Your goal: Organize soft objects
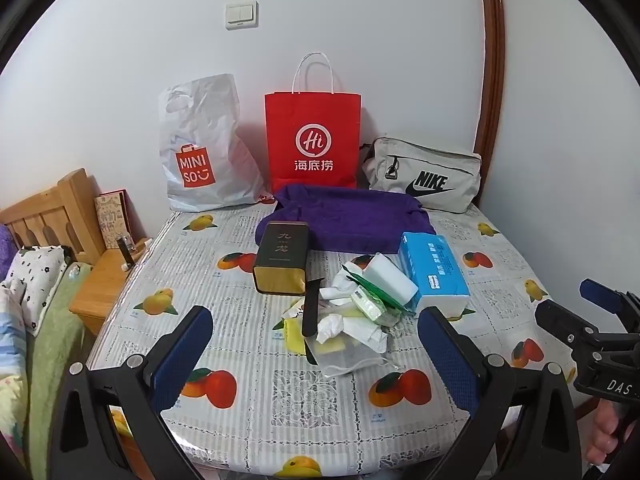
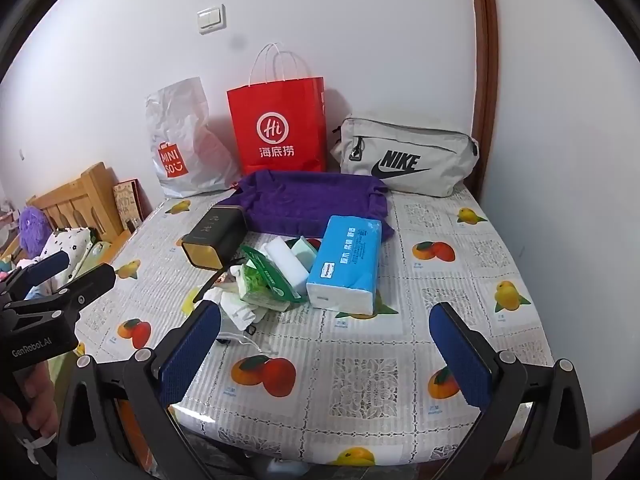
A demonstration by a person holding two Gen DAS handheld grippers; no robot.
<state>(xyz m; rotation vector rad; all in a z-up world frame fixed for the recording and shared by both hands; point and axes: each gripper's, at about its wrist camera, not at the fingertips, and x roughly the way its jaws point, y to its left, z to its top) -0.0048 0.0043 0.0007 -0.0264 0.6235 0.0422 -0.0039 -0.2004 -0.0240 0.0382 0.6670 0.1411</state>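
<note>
On the fruit-print tablecloth (image 1: 280, 392) lies a heap of soft things. It holds a purple towel (image 1: 352, 216) at the back, a blue tissue pack (image 1: 434, 272), a white sponge (image 1: 390, 276), a green tissue packet (image 1: 370, 304), crumpled white tissues (image 1: 352, 328) and a mesh pouch (image 1: 348, 356). A black tin (image 1: 280, 264) and a black strap (image 1: 312, 312) lie among them. My left gripper (image 1: 316, 315) hovers open before the heap, touching nothing. My right gripper (image 2: 326, 308) is open too, just short of the tissue pack (image 2: 348, 264).
A Miniso plastic bag (image 1: 200, 152), a red paper bag (image 1: 314, 140) and a grey Nike pouch (image 1: 424, 176) stand along the wall. A wooden nightstand (image 1: 104, 280) and a bed with bedding (image 1: 36, 280) are on the left. A hand (image 1: 606, 432) holds the right gripper's grip.
</note>
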